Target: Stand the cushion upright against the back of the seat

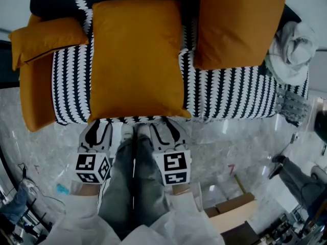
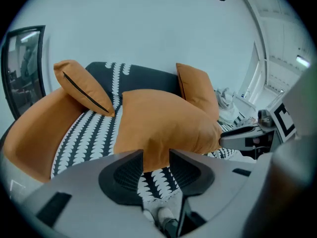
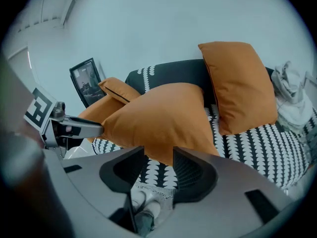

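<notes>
The jaws of the left gripper (image 2: 156,155) and the right gripper (image 3: 158,152) are set apart; the near edge of the cushion (image 2: 163,125) is located between each pair, unclamped.

The person is holding the left grey plastic two-jaw gripper (image 1: 99,129) and the right grey plastic two-jaw gripper (image 1: 166,129) side by side, both pointing forward and down. Both pairs of jaws are standing apart. Behind the grippers, two white sleeves (image 1: 74,213) are showing, with grey-trousered legs (image 1: 130,188) between them.
</notes>
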`<state>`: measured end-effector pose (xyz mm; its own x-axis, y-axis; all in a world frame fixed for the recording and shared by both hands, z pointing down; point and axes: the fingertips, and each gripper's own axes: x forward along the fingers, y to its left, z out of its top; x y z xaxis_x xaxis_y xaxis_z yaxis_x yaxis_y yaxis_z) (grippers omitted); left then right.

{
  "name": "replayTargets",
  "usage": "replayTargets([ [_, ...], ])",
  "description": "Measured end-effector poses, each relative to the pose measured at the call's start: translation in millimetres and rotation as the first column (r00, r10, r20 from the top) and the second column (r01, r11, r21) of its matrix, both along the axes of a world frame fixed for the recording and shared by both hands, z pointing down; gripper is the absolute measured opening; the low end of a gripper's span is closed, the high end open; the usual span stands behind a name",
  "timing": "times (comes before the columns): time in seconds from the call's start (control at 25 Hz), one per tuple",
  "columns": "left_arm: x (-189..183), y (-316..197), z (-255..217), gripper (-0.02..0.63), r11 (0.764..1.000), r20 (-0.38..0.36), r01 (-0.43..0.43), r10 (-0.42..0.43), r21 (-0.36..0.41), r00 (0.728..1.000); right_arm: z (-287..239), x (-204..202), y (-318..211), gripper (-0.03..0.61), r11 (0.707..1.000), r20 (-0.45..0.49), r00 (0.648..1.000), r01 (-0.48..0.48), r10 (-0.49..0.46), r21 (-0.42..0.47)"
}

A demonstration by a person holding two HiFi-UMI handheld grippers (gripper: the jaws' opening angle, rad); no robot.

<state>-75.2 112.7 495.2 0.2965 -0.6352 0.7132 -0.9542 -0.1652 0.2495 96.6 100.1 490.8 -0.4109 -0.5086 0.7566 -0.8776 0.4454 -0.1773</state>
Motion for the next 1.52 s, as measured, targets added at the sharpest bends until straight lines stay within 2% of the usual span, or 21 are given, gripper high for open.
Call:
replayTargets([
  [0.2,-11,-5,5,0.163,1.000,0.022,0.019,-0.019,0.004,1.000,1,23,-13,0.172,0.999,-0.052,0.998,-0.043,0.044,0.031],
  [0.48,-11,-7,3,0.200,1.000,0.057,0.005,-0.005,0.008,0.998,-1,55,-25,0.187,0.994,-0.129,0.987,-0.088,0.097,0.070],
  [0.72,-29,-7,6,0.207,1.000,0.071,0.031,-0.031,0.001,0.997,2,54,-32,0.204,0.994,-0.118,0.989,-0.088,0.094,0.058],
  [0.88,-38,-9,16,0.213,0.999,0.076,0.021,-0.019,-0.031,0.997,5,54,-34,0.219,0.998,-0.135,0.990,-0.035,0.043,0.057],
  [0.96,-40,-10,19,0.216,0.999,0.076,0.006,-0.003,-0.040,0.997,8,53,-33,0.226,0.998,-0.172,0.985,0.015,-0.005,0.057],
  [1.16,-34,-14,24,0.218,0.998,0.074,-0.035,0.039,-0.046,0.997,19,55,-26,0.229,0.987,-0.287,0.949,0.150,-0.128,0.057],
  [1.36,-30,-19,27,0.218,0.996,0.110,-0.074,0.078,-0.045,0.991,28,59,-30,0.229,0.985,-0.301,0.942,0.169,-0.149,0.041],
  [1.52,-29,-16,30,0.218,0.995,0.107,-0.077,0.083,-0.056,0.991,34,58,-32,0.222,0.985,-0.298,0.940,0.174,-0.164,0.007],
])
